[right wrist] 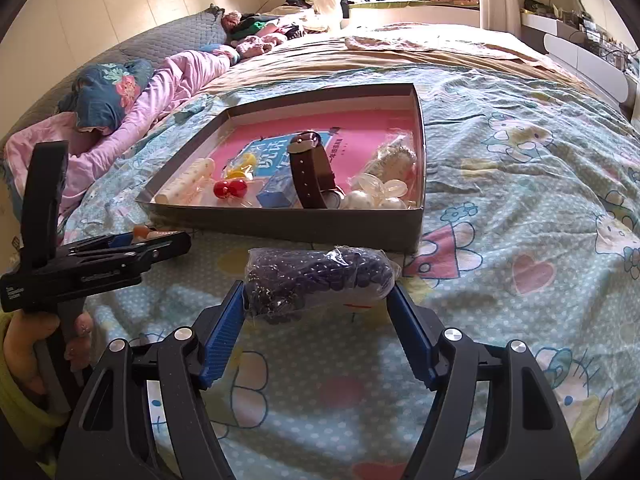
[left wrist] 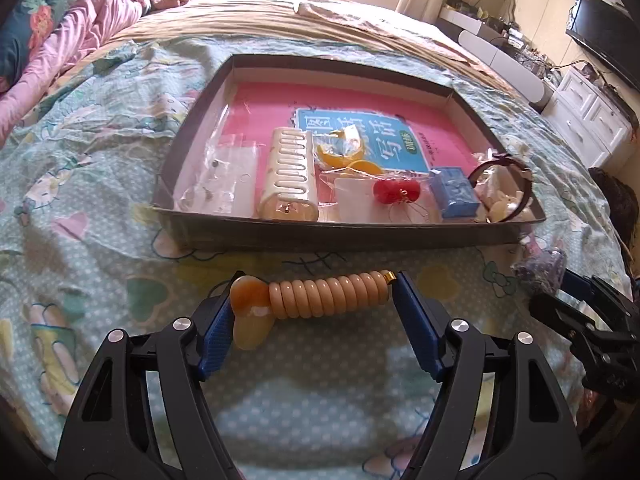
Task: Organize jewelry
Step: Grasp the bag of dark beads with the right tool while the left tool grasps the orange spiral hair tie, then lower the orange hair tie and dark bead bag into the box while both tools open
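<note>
A shallow grey box [left wrist: 320, 236] with a pink floor lies on the bed; it also shows in the right wrist view [right wrist: 320, 224]. It holds a cream comb clip [left wrist: 290, 172], yellow pieces [left wrist: 344, 152], red beads [left wrist: 396, 192], a blue box [left wrist: 456, 192], a brown watch [right wrist: 310, 172] and pearly pieces [right wrist: 380, 196]. My left gripper [left wrist: 312, 298] is shut on a beige coil hair tie [left wrist: 320, 296], gripped end to end just above the bedspread. My right gripper [right wrist: 318, 292] is shut on a clear bag of dark purple beads [right wrist: 320, 278] in front of the box.
The bedspread [right wrist: 520, 200] is pale blue with cartoon prints. A pink quilt [right wrist: 160, 92] and a floral pillow [right wrist: 104, 88] lie to the left. A white dresser [left wrist: 588, 116] and a television [left wrist: 604, 32] stand at the right. The left gripper's body [right wrist: 92, 268] sits left of the bead bag.
</note>
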Motion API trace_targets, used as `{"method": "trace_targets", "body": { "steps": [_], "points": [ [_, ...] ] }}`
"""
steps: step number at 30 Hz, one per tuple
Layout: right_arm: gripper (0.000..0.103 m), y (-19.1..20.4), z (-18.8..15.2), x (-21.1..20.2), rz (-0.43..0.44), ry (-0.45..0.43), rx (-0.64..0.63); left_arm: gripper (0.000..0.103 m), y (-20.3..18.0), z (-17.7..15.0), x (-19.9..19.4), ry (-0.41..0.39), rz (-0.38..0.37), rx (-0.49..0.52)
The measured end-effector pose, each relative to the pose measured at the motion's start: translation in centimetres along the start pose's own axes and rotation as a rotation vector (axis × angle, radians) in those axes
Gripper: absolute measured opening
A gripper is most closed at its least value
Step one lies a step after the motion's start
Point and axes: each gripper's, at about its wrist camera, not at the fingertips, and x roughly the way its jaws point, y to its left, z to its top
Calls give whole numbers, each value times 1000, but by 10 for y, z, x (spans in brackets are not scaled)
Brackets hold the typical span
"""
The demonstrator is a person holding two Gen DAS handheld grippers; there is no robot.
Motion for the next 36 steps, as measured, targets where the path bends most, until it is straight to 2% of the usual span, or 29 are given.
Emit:
{"method": "trace_targets", "body": {
  "steps": [5,10,17,26,36],
  "points": [
    [70,7,5,-9,15,-24,-18,65,5,2,-24,-43,-17,-6],
    [70,16,16,-17,24,-55,-48,66,13,12,-40,-104,30,-6],
    [70,32,36,-22,36,-101,-97,66,32,24,-51,-142,39,-59],
    [70,50,62,-13,39,-132,-163,66,38,33,-48,-146,41,-68],
    [70,59,76,2,16,-139,-210,66,41,44,-32,-120,40,-58]
  ]
}}
